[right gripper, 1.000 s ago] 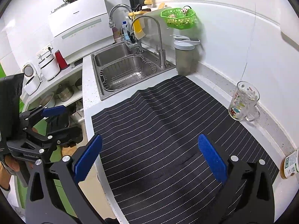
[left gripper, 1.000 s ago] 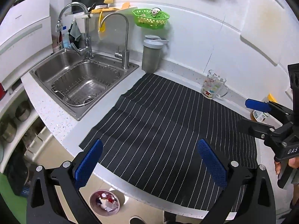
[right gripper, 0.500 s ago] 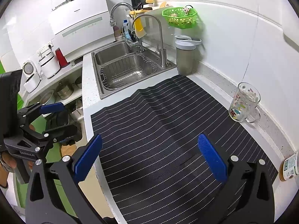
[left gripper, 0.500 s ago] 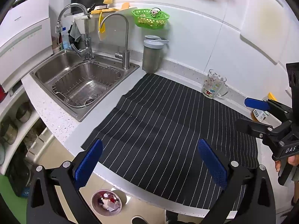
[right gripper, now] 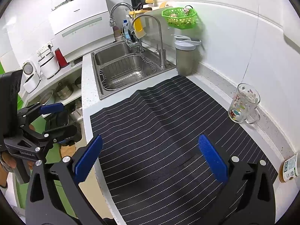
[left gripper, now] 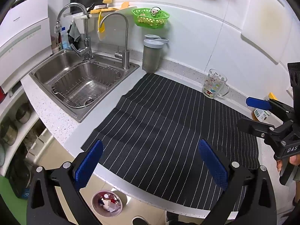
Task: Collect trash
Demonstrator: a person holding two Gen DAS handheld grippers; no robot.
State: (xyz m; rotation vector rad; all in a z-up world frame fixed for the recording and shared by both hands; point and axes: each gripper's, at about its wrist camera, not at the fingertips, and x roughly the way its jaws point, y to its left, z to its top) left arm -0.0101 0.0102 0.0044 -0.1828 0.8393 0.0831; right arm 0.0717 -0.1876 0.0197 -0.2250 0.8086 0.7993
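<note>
A small metal bin (left gripper: 107,203) with scraps of trash in it stands on the floor below the counter edge, in the left wrist view. My left gripper (left gripper: 151,162) is open and empty, held over the front edge of the black striped mat (left gripper: 168,127). It also shows in the right wrist view (right gripper: 50,118). My right gripper (right gripper: 151,158) is open and empty above the same mat (right gripper: 168,123). It also shows at the right of the left wrist view (left gripper: 249,112). No loose trash shows on the mat.
A steel sink (left gripper: 82,82) with a wire basket lies at the left. A grey lidded cup (left gripper: 151,55), a printed glass mug (left gripper: 214,84) and a labelled bottle (right gripper: 289,168) stand along the wall. A green basket (left gripper: 151,17) hangs above.
Both grippers have drifted slightly back and up from the counter. The bin sits a little lower in the left wrist view. Both stay open.
</note>
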